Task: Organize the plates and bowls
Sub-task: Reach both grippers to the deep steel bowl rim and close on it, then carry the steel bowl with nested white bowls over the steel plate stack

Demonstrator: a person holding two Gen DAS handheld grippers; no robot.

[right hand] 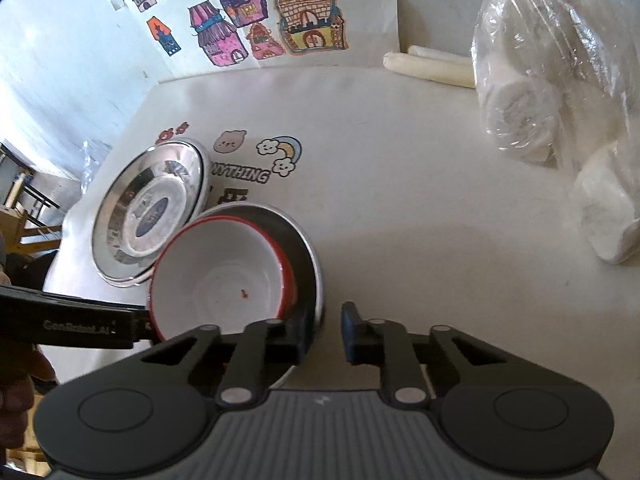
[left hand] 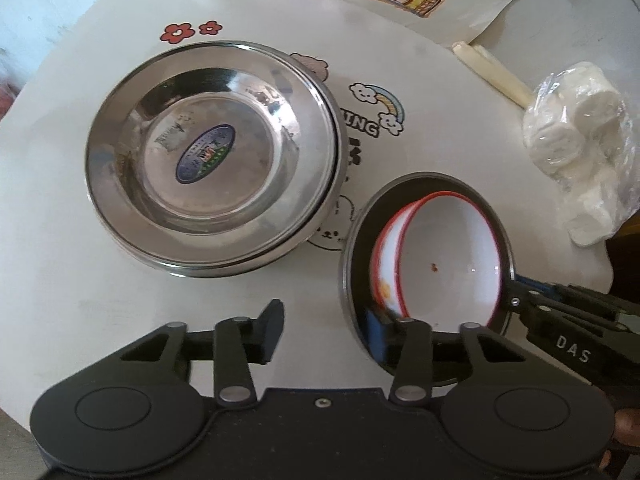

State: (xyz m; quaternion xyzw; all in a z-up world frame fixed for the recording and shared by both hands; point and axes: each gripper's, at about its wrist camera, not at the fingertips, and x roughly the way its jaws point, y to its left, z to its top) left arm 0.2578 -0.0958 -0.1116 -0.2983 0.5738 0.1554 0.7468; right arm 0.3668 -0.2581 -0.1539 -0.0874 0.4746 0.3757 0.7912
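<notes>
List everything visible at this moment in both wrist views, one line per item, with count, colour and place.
Steel plates: at least two stacked, silver, left part of the table.
Steel bowl: one, silver with dark inside, right of the plates.
Red-rimmed bowls: two nested, white with red rims, tilted inside the steel bowl.
Plastic-wrapped bundle: one, white, right side of the table.
Pale sticks: two, cream, far edge by the bundle.
House drawings: one sheet, multicoloured, behind the table.
Table cover: one, white with cartoon prints.
Left gripper: black, open, one finger inside the steel bowl.
Right gripper: black, blue pads, straddling the steel bowl's rim.
</notes>
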